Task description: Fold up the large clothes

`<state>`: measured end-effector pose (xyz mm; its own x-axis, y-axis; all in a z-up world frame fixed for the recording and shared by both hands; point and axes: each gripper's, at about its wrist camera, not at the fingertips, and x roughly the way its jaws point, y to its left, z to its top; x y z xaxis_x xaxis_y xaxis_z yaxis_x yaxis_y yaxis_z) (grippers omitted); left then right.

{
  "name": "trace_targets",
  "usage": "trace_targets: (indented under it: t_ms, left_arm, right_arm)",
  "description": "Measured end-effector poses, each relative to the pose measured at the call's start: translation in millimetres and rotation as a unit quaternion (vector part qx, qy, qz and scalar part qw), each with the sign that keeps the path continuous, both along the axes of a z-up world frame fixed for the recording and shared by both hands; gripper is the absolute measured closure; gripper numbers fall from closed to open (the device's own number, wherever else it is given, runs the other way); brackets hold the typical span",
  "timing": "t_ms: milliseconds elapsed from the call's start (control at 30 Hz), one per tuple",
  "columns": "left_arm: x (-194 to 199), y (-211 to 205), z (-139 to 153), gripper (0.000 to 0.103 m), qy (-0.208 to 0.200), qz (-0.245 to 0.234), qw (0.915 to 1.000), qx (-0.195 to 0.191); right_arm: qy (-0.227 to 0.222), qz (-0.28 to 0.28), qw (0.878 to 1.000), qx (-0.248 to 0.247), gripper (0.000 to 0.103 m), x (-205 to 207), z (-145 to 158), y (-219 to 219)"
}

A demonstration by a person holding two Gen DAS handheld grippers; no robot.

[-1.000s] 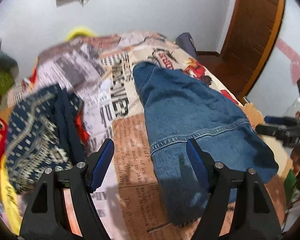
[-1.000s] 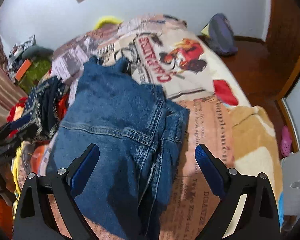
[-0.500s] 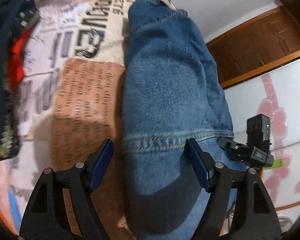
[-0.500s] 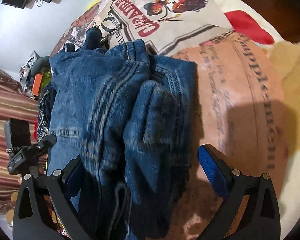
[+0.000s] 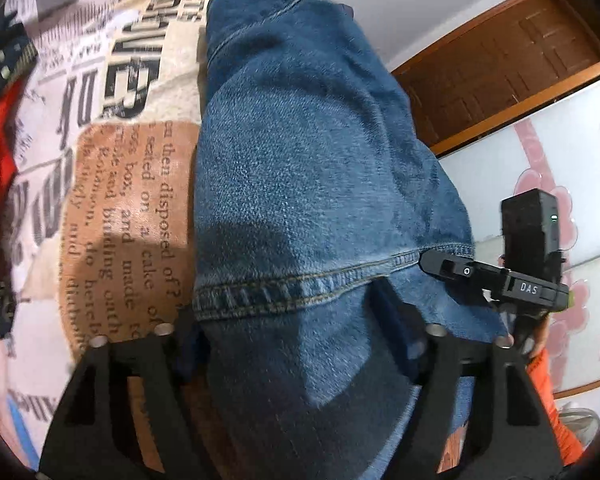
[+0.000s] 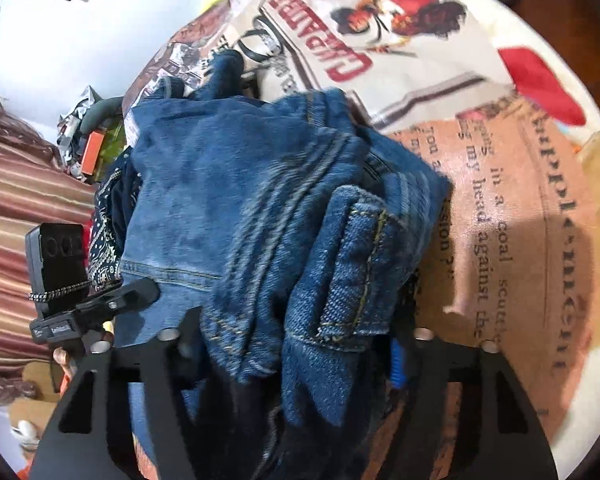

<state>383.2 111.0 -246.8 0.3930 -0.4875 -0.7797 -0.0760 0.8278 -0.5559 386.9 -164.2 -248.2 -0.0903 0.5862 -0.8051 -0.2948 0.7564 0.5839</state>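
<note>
Denim fills both views: the jeans (image 5: 308, 184) are laid along the printed bedspread (image 5: 132, 208), one end far up the bed and the folded near end under both tools. The step in hand is judged to be the taking hold of that near end, so that a further fold can be made.

In the left wrist view the left gripper (image 5: 300, 344) is set astride the cloth just below a stitched hem (image 5: 300, 284), denim bulging between its fingers. Its jaws have just been closing, with the jeans between them. The pads are hidden by the fabric, so whether they press cannot be told. In the right wrist view the right gripper (image 6: 296, 360) is set around a thick bunch of layers, a stitched flap (image 6: 356, 264) uppermost. Its jaws have also just been closing on cloth, and a blue pad (image 6: 397, 364) is seen against the denim at the right. A grasp looks made, though that is a judgement.

Next, both grips would need to be confirmed on all layers, then raised together and carried toward the far end, evenly, so that the fold is not skewed.

Against the earlier frames, far less of the room is shown, the bed is seen from closer and more steeply, and the patterned clothes (image 6: 104, 220) at the left are nearly cropped out.
</note>
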Motion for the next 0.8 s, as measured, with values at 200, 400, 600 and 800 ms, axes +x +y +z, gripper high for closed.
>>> trace_targets:
  t_ms: [200,400,600,800]
  left_arm:
    - [-12,0,48,0.057,-0.032,0.003,0.9994,0.007]
    - [-41,21,112,0.058,-0.088,0.019,0.9960,0.000]
    - [-82,72,186,0.058,-0.160,0.048,0.9859,0.013]
    - [-115,146,230,0.058,-0.204,0.095,0.9726,0.058]
  right_arm:
    - [-0.048,0.007,0.998,-0.039,0.066,-19,48,20]
    - [-0.109,0.036,0.993,0.005,0.068,-41,118,42]
    - [-0.166,0.050,0.983,0.052,0.068,-51,178,90]
    - [-0.209,0.086,0.969,0.102,0.068,-66,210,162]
